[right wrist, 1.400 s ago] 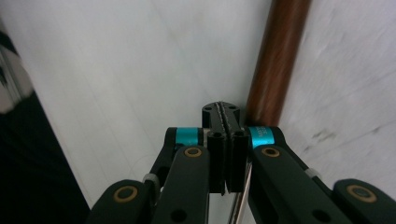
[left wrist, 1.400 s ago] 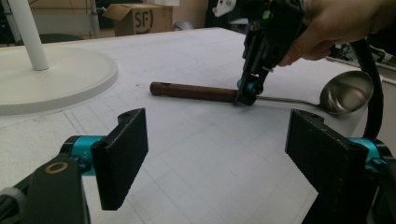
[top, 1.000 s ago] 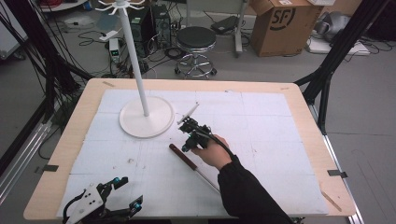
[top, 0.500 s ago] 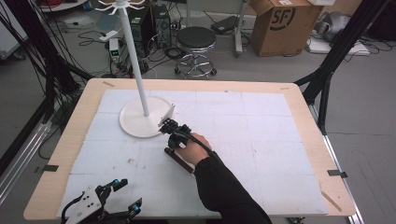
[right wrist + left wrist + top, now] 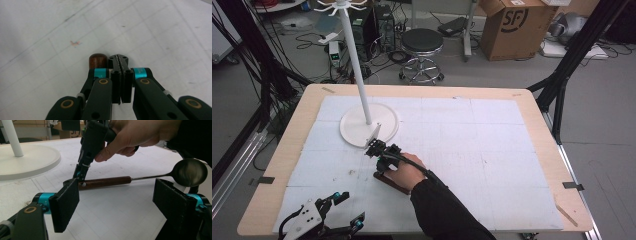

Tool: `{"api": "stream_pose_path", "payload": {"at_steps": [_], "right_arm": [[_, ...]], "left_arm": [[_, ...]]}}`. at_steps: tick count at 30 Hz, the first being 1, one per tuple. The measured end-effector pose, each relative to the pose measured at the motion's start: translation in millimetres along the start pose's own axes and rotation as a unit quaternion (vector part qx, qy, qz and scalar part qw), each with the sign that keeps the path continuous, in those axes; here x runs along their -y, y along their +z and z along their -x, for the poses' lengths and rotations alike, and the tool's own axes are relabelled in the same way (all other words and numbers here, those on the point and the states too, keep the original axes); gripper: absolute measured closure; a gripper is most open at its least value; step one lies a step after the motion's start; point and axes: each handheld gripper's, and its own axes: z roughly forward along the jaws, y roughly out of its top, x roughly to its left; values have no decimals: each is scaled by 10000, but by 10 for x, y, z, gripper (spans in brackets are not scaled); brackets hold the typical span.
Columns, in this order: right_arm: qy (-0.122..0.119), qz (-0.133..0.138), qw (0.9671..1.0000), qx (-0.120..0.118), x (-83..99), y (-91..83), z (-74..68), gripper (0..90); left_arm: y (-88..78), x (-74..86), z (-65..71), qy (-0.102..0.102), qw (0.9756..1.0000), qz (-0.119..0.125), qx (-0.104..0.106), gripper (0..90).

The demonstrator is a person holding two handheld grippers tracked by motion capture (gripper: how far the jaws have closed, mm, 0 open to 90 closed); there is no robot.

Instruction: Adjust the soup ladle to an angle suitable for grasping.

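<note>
Sliding leftward across the counter (image 5: 512,150) from beside the ladle's bowl, the right hand-held gripper (image 5: 375,148) was brought, jaws pressed together on nothing, to the wooden handle end of the one ladle (image 5: 140,178), likely for a nudge; the left hand-held gripper (image 5: 346,219), one of two, was held apart near the front edge beside one white stand (image 5: 362,75).

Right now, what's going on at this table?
A person works with two handheld grippers over a white mat. The right gripper, jaws shut with nothing between them, has its tips down beside the end of a ladle's wooden handle, near the base of a white stand. The ladle lies flat on the mat, not gripped. The left gripper sits at the near edge, jaws wide open, facing the ladle.
</note>
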Motion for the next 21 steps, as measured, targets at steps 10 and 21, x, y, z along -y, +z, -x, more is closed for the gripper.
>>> {"api": "stream_pose_path", "payload": {"at_steps": [10, 21], "right_arm": [[-70, 29, 10000, -61, -22, 23, -85, 900], [-108, 93, 9995, 278, 11, -71, -2, 899]], "left_arm": [[-3, 1, -1, -12, 10000, 3, -5, 219], [-36, 3, -21, -45, 10000, 47, -34, 219]]}}
